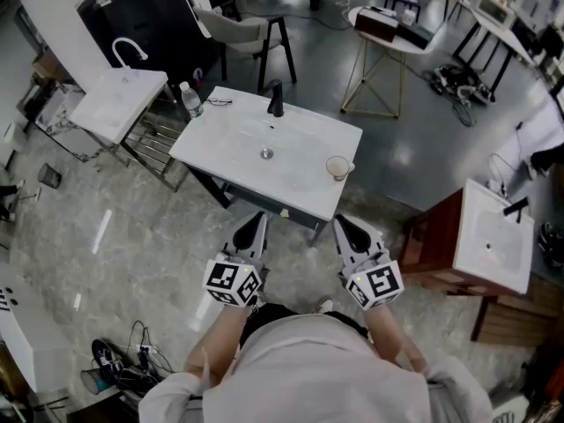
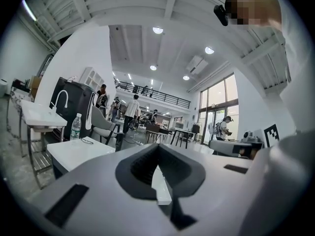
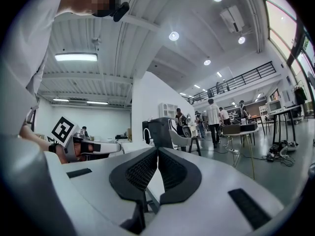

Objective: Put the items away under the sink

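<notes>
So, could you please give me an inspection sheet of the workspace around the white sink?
Surface: white rectangular sink top with black faucet.
Job's things: clear plastic water bottle, thin dark glasses and small round cup on the top.
Clutter: nothing seen.
Grippers: left gripper and right gripper both shut, empty, near the sink's front edge.
Cables: tangled black cables on the floor, lower left.
Surroundings: second white sink left, wooden vanity right, people beyond.
</notes>
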